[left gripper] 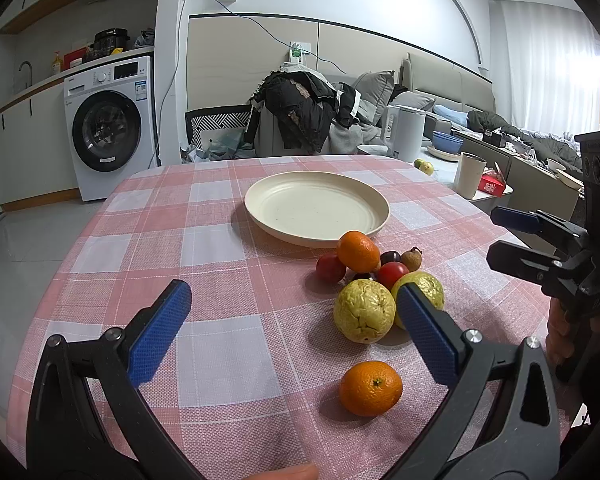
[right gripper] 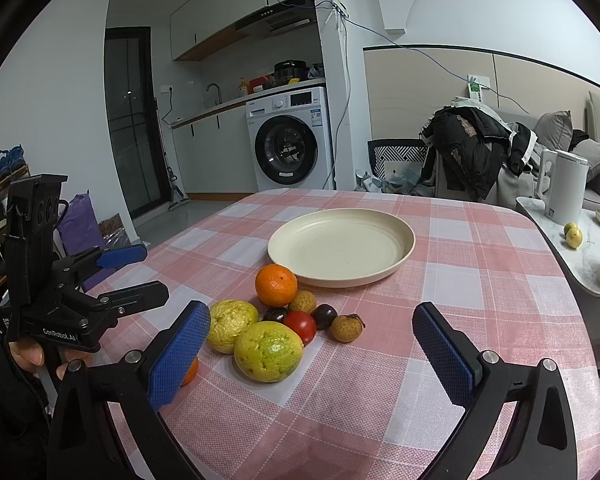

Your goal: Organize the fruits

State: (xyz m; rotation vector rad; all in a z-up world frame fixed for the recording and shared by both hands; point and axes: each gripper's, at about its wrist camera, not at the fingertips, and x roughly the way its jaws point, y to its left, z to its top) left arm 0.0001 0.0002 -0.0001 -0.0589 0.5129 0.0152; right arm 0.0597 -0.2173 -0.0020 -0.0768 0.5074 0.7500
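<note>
Fruit heaped beside the plate (right gripper: 396, 258) on the checked table (right gripper: 480, 280).
Left gripper (left gripper: 294, 322) and right gripper (right gripper: 311, 342) both gape wide, empty; one orange (left gripper: 371, 389) apart, seemingly untouched.

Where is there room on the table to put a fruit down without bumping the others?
The round cream plate holds nothing, so its whole middle is free. The pink checked tablecloth is bare left of the plate and in front of the left gripper. It is crowded just in front of the plate, where the oranges, yellow-green guavas and small red tomatoes huddle.
</note>
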